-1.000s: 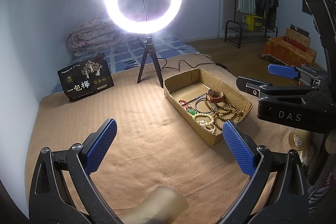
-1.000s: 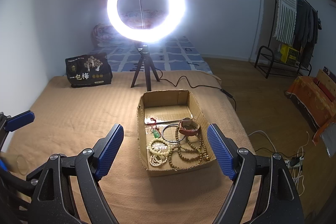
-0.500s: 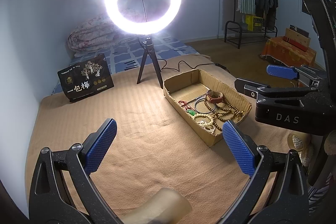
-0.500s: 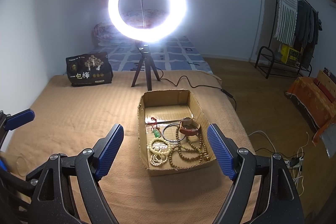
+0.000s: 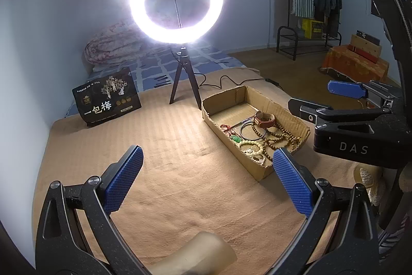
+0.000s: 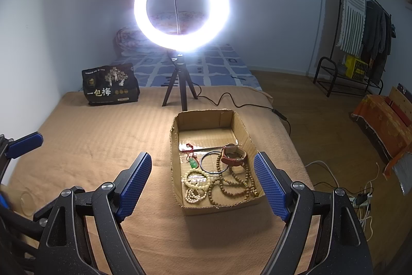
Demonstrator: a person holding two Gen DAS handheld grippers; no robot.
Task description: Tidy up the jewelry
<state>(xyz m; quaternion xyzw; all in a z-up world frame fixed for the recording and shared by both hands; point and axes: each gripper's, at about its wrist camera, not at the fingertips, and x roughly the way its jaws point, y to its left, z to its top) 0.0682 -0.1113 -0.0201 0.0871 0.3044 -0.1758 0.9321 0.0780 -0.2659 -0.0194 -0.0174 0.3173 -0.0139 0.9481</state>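
Observation:
A shallow cardboard box (image 6: 244, 132) lies on the tan blanket and also shows in the left wrist view (image 5: 213, 115). It holds a brown leather bracelet (image 6: 233, 155), a dark bangle (image 6: 212, 163), a green pendant on red cord (image 6: 193, 163), cream beads (image 6: 197, 184) and brown wooden beads (image 6: 233, 184). My right gripper (image 6: 202, 184) is open and empty, hovering above the box's near end. My left gripper (image 5: 207, 179) is open and empty, over the blanket left of the box. The right gripper's body (image 5: 355, 125) shows at the right of the left wrist view.
A lit ring light on a tripod (image 6: 181, 9) stands behind the box, its cable (image 6: 231, 102) trailing right. A black snack bag (image 6: 110, 88) stands at the back left. The bed's edge drops to wooden floor (image 6: 316, 125) on the right. A tape roll (image 5: 368, 182) lies nearby.
Almost nothing has changed. Both grippers stay open and hover in place, with only a slight drift of the views.

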